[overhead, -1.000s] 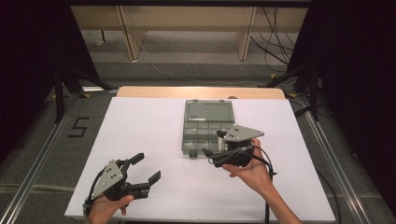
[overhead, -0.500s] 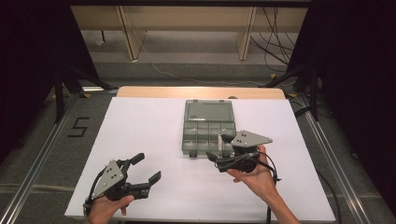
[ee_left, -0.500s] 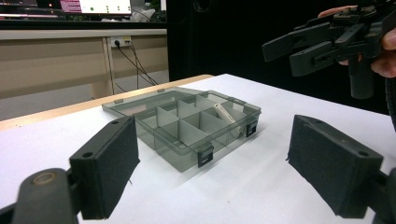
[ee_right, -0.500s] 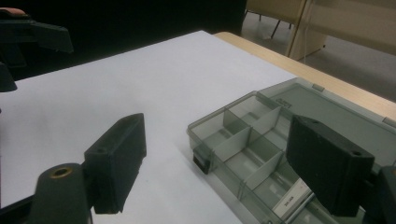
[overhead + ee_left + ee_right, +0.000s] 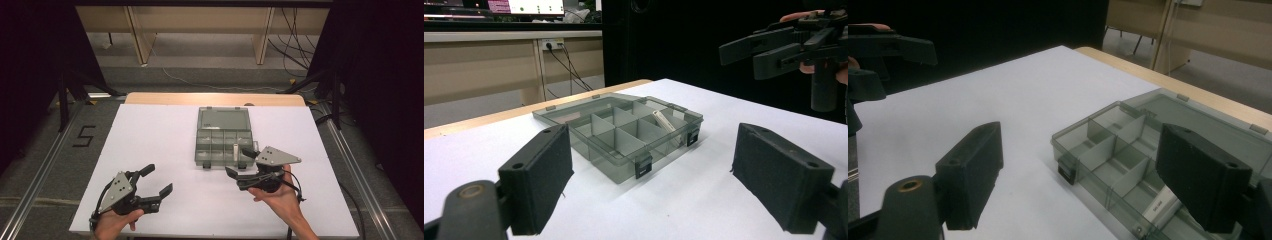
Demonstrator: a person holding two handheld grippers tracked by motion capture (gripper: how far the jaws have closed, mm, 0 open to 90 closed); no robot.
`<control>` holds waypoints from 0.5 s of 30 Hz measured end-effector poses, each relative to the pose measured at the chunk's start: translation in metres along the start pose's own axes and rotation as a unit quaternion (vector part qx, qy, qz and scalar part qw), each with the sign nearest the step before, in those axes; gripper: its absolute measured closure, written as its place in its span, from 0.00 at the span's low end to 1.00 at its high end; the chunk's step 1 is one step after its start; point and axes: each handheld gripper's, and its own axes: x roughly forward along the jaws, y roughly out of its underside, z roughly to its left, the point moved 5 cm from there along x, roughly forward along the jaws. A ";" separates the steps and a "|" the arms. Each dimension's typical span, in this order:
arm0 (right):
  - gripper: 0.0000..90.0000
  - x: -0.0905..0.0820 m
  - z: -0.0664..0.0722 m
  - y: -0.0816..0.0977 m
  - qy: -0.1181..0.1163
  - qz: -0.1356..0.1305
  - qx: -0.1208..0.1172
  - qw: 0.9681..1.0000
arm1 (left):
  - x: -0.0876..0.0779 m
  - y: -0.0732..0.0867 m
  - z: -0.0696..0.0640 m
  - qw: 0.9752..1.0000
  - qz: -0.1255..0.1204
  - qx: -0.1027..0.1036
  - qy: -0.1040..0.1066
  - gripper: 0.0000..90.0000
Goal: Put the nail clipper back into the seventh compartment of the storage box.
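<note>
both claws gape empty | box open | white stick's label unreadable | floor "5"

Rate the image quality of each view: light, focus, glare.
High view: even light on the white table, dark surroundings, slightly soft. Left gripper view: compartment box fairly sharp, near fingers soft. Right gripper view: dimmer, box soft; no glare.

A white table stands above floor rails.
</note>
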 end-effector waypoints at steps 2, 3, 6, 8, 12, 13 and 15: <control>0.22 -0.001 0.000 0.004 -0.001 -0.004 0.004 1.000 | 0.000 0.000 0.000 1.000 0.000 -0.001 0.001 0.17; 0.22 -0.004 0.000 0.006 0.003 0.001 0.005 1.000 | 0.001 0.000 0.000 1.000 -0.004 -0.002 0.004 0.17; 0.22 -0.008 -0.001 0.011 0.005 0.001 0.008 1.000 | 0.001 0.000 -0.001 1.000 -0.003 -0.004 0.003 0.17; 0.22 -0.010 0.000 0.014 0.000 -0.008 0.015 1.000 | 0.001 0.001 -0.001 1.000 0.001 -0.004 0.000 0.17; 0.21 -0.014 -0.001 0.017 0.008 -0.017 0.008 1.000 | 0.001 0.000 0.000 1.000 -0.004 -0.003 0.004 0.17; 0.21 -0.015 -0.001 0.018 0.008 -0.018 0.012 1.000 | 0.001 0.000 0.000 1.000 -0.003 -0.003 0.003 0.17; 0.20 -0.017 0.001 0.020 0.003 -0.025 0.018 1.000 | 0.001 0.001 0.000 1.000 -0.003 -0.002 0.004 0.17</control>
